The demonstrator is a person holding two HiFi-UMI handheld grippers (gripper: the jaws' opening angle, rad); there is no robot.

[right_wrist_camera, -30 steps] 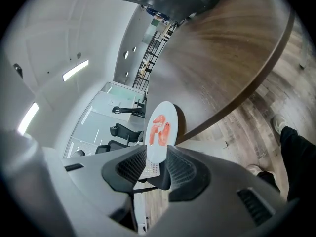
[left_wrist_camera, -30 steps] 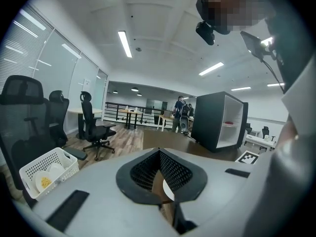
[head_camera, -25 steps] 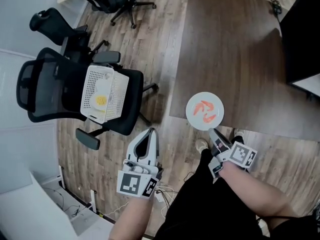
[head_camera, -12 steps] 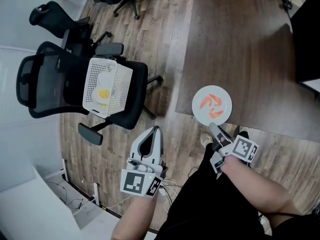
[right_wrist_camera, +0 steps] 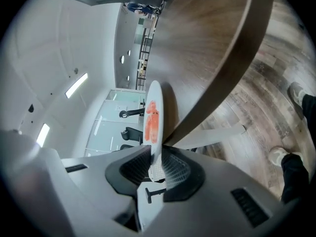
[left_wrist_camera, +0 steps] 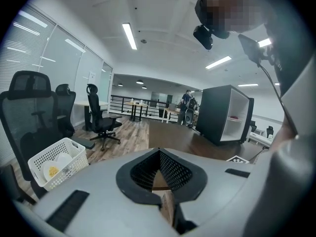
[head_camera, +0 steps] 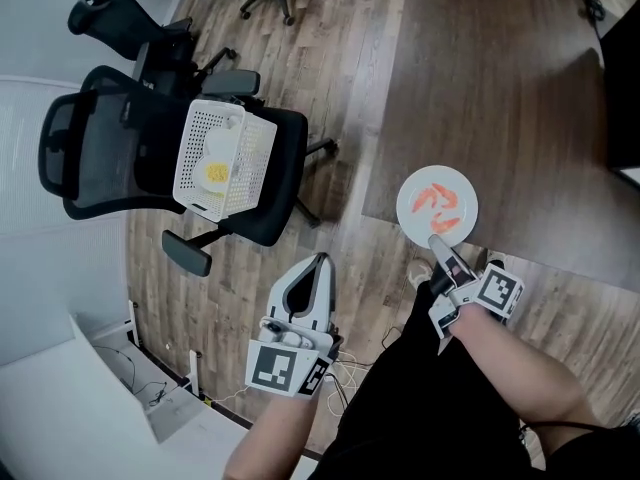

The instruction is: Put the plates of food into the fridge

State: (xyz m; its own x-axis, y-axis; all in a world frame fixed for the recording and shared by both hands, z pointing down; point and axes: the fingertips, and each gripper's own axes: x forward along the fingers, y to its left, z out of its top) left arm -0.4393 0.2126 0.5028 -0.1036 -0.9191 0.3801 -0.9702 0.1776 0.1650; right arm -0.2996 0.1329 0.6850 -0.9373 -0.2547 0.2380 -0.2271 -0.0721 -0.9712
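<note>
A white plate (head_camera: pixel 437 204) with orange-red food lies on the brown table (head_camera: pixel 500 88), overhanging its near edge. My right gripper (head_camera: pixel 438 242) reaches it from below in the head view. Its jaws have just been closing, and they are now shut on the near rim. In the right gripper view the plate (right_wrist_camera: pixel 153 117) stands edge-on between the pads of that gripper (right_wrist_camera: pixel 157 154). My left gripper (head_camera: pixel 319 261) hangs over the floor, shut and empty, also seen as the left gripper (left_wrist_camera: pixel 160 169). A second plate with yellow food (head_camera: pixel 214 174) lies in a white basket (head_camera: pixel 250 143).
The basket (left_wrist_camera: pixel 54 162) rests on the seat of a black office chair (head_camera: pixel 100 158). A dark cabinet with white open shelves (left_wrist_camera: pixel 227 115) stands on the far side of the table. More chairs are at the back. Cables lie on the wooden floor near my feet.
My right gripper has slid forward onto the plate's near rim and its jaws have narrowed around it. The plate stays on the table's edge. The left gripper has kept still.
</note>
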